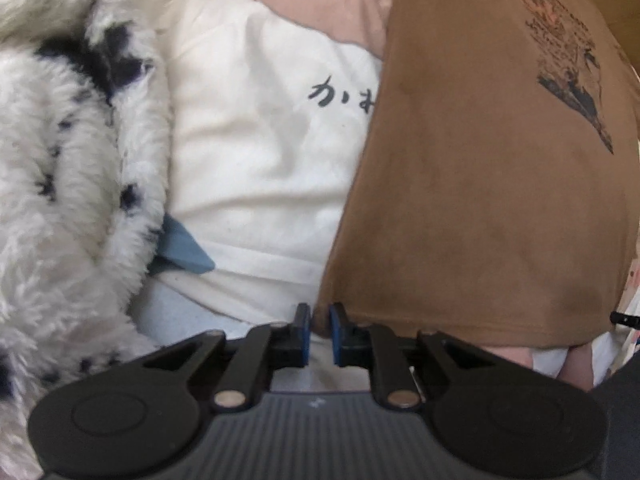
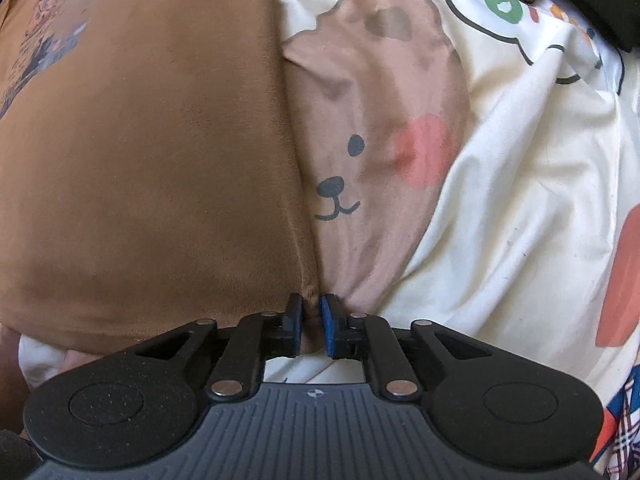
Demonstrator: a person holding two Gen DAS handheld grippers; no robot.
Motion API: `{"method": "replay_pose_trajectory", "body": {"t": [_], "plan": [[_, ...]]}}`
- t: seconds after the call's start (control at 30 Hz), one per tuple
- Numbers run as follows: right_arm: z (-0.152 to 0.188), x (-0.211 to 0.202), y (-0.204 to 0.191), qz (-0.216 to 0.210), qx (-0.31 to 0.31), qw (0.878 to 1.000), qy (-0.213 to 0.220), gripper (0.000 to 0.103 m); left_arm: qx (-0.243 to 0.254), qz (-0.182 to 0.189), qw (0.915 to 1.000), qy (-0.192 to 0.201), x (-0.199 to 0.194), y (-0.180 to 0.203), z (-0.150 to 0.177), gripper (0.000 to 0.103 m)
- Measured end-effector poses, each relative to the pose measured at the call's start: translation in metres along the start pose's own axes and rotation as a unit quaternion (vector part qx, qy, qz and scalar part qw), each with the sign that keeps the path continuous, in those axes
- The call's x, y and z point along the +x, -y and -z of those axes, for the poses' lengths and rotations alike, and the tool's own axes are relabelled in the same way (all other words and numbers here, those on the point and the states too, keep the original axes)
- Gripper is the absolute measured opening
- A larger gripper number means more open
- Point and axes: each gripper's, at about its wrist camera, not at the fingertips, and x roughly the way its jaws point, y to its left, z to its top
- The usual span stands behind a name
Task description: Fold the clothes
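Laying the brown suede-like printed T-shirt (image 1: 480, 184) flat on the cream cartoon-bear bedsheet (image 2: 500, 200) for folding, we see the left gripper (image 1: 319, 332) and right gripper (image 2: 310, 328) at its two near corners, jaws slightly parted, gripping nothing.

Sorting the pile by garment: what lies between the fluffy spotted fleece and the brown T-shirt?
In the left wrist view, a cream shirt with black lettering fills the stretch between the fluffy fleece and the brown T-shirt; a blue fabric corner pokes out beside the fleece.
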Motion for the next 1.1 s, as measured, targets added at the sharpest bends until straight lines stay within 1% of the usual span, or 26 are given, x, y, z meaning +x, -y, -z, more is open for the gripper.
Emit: {"method": "replay_pose_trajectory", "body": {"t": [0.03, 0.07, 0.1, 0.17, 0.23, 0.4, 0.5, 0.6, 0.67, 0.77, 0.87, 1.0, 1.1], "plan": [[0.0, -0.003, 0.0, 0.004, -0.003, 1.0, 0.003, 0.03, -0.001, -0.002, 1.0, 0.001, -0.004, -0.001, 0.0, 0.019], [0.001, -0.006, 0.001, 0.007, -0.002, 1.0, 0.007, 0.032, -0.003, -0.004, 1.0, 0.003, -0.009, -0.002, 0.0, 0.022], [0.001, -0.011, 0.002, 0.007, 0.002, 1.0, 0.013, 0.033, -0.006, -0.005, 1.0, 0.006, -0.014, -0.003, -0.001, 0.023], [0.0, -0.02, 0.005, 0.007, 0.011, 0.999, 0.031, 0.033, -0.005, -0.001, 0.9998, 0.018, -0.029, -0.005, -0.003, 0.032], [-0.001, -0.03, 0.007, 0.005, 0.019, 0.999, 0.051, 0.033, 0.0, 0.001, 0.9995, 0.033, -0.044, -0.006, -0.006, 0.037], [-0.01, -0.053, 0.006, -0.001, 0.034, 0.994, 0.108, 0.035, 0.003, 0.005, 0.9975, 0.07, -0.081, -0.006, -0.024, 0.039], [-0.016, -0.063, 0.004, -0.004, 0.034, 0.99, 0.138, 0.036, 0.014, -0.001, 0.9954, 0.095, -0.1, -0.003, -0.04, 0.04], [-0.027, -0.071, 0.003, 0.006, 0.031, 0.986, 0.163, 0.041, 0.014, -0.006, 0.9932, 0.116, -0.116, -0.003, -0.056, 0.04], [-0.035, -0.075, 0.004, 0.016, 0.028, 0.984, 0.175, 0.041, 0.017, -0.01, 0.9911, 0.131, -0.127, -0.001, -0.069, 0.04], [-0.057, -0.074, 0.014, 0.019, 0.03, 0.981, 0.188, 0.041, 0.024, -0.017, 0.9877, 0.154, -0.132, 0.006, -0.089, 0.04], [-0.07, -0.079, 0.021, 0.014, 0.042, 0.978, 0.203, 0.041, 0.031, -0.022, 0.9838, 0.175, -0.134, 0.014, -0.112, 0.04], [-0.089, -0.081, 0.02, 0.012, 0.041, 0.974, 0.224, 0.041, 0.049, -0.027, 0.9787, 0.197, -0.131, 0.028, -0.142, 0.04], [-0.104, -0.088, 0.015, 0.003, 0.038, 0.97, 0.241, 0.041, 0.059, -0.031, 0.9747, 0.213, -0.129, 0.037, -0.165, 0.038]]}}
